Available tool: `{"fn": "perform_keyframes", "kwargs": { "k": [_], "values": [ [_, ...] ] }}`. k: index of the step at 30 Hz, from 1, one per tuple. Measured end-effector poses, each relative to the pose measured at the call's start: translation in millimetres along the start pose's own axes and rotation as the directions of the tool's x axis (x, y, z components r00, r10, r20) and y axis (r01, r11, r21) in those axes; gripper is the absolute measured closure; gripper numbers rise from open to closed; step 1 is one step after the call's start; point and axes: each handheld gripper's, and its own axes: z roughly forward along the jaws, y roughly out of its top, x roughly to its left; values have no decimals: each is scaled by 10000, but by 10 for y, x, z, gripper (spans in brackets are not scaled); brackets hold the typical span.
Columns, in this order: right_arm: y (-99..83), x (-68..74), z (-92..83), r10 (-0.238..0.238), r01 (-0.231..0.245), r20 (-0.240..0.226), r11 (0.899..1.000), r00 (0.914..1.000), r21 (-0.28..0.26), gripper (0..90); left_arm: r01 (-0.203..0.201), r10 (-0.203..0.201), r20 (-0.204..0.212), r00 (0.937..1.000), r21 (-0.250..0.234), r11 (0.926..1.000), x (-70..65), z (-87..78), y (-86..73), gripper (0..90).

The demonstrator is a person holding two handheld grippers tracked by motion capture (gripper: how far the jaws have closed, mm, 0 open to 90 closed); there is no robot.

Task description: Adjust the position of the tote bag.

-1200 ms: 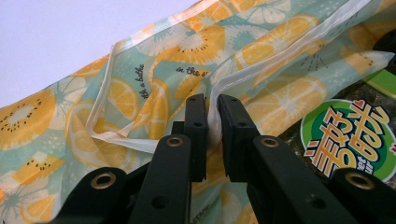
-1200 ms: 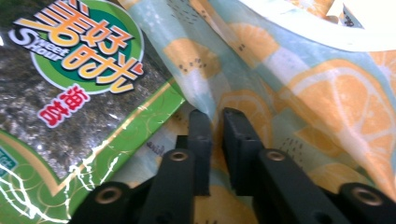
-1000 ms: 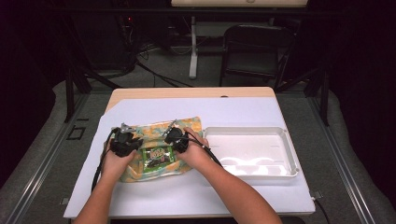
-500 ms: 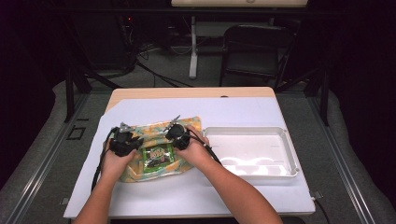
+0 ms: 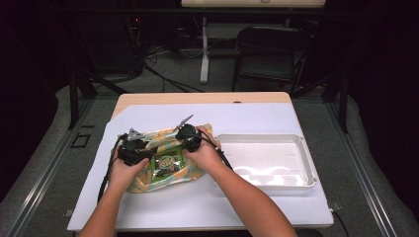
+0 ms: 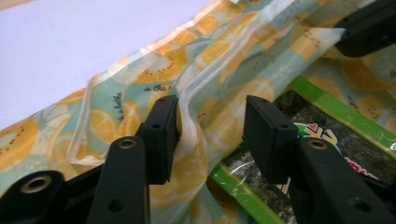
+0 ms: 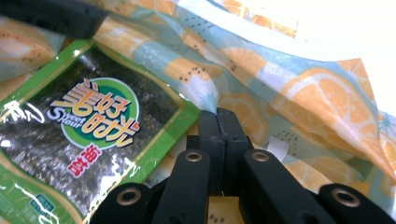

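Two hand-held grippers work a fruit-print zip bag on the white-covered table.

The clear plastic bag printed with orange slices on pale teal [image 5: 163, 160] lies flat on the white table sheet [image 5: 257, 118], just left of the empty white plastic tray [image 5: 267, 159]. Inside it sits a green-edged packet of dark seaweed [image 7: 88, 140] (its round label reads "Sweet Hour"). The left gripper [image 6: 212, 128] has just been opening its jaws; they stand apart astride the bag's raised clear zip strip [image 6: 189, 100], one pad touching it. The right gripper [image 7: 218, 140] has its jaws pressed together, apparently pinching the bag's film beside the packet.
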Motion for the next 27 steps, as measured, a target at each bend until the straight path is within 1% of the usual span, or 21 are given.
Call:
{"fn": "perform_keyframes", "kwargs": {
  "k": [2,3,5,6,10,11,12,14,15,19,20,22,24,25,27],
  "values": [
    [16,-9,-1,115,-115,5,9999,9999,-84,900,-165,165,-25,9999,125,9998,-13,5,1,524],
    [24,-17,-3,97,-97,-9,9999,10000,-105,900,-249,250,-33,9997,147,9996,-21,11,1,515],
    [32,-24,-9,112,-112,-32,9999,9999,-93,900,-289,290,-39,9996,149,9995,-33,19,0,502],
    [40,-28,-8,263,-264,-55,9994,9996,-218,900,-402,403,-83,9992,146,9991,-55,32,0,492],
    [55,-35,-12,381,-383,-90,9988,9992,-316,900,-656,661,-163,9977,279,9975,-97,61,-2,472],
    [58,-36,-13,396,-399,-85,9987,9992,-324,900,-694,700,-275,9972,229,9973,-111,74,-7,471],
    [60,-40,-16,354,-356,-75,9989,9993,-320,900,-752,760,-237,9968,327,9966,-113,74,-5,467],
    [64,-39,-17,357,-359,-65,9987,9993,-355,900,-828,839,-319,9960,341,9960,-121,86,-8,460],
    [70,-42,-28,310,-311,-62,9992,9995,-247,900,-853,866,-331,9957,382,9956,-122,90,-9,458],
    [72,-37,-32,428,-433,-120,9982,9990,-405,900,-939,959,-375,9947,510,9943,-124,108,-17,458],
    [78,-44,-46,392,-397,-141,9986,9991,-350,900,-1021,1049,-486,9933,576,9931,-131,119,-24,461],
    [79,-46,-50,391,-396,-133,9986,9991,-363,900,-1127,1156,-519,9919,560,9921,-134,126,-27,509],
    [78,-49,-53,412,-416,-104,9983,9991,-416,900,-1132,1162,-522,9919,562,9920,-134,131,-33,544],
    [78,-56,-55,373,-376,-84,9983,9993,-439,900,-1107,1134,-423,9926,629,9919,-131,128,-32,573],
    [80,-65,-62,369,-371,-78,9985,9993,-407,900,-1164,1194,-466,9918,625,9912,-130,130,-38,611]
  ]
}}
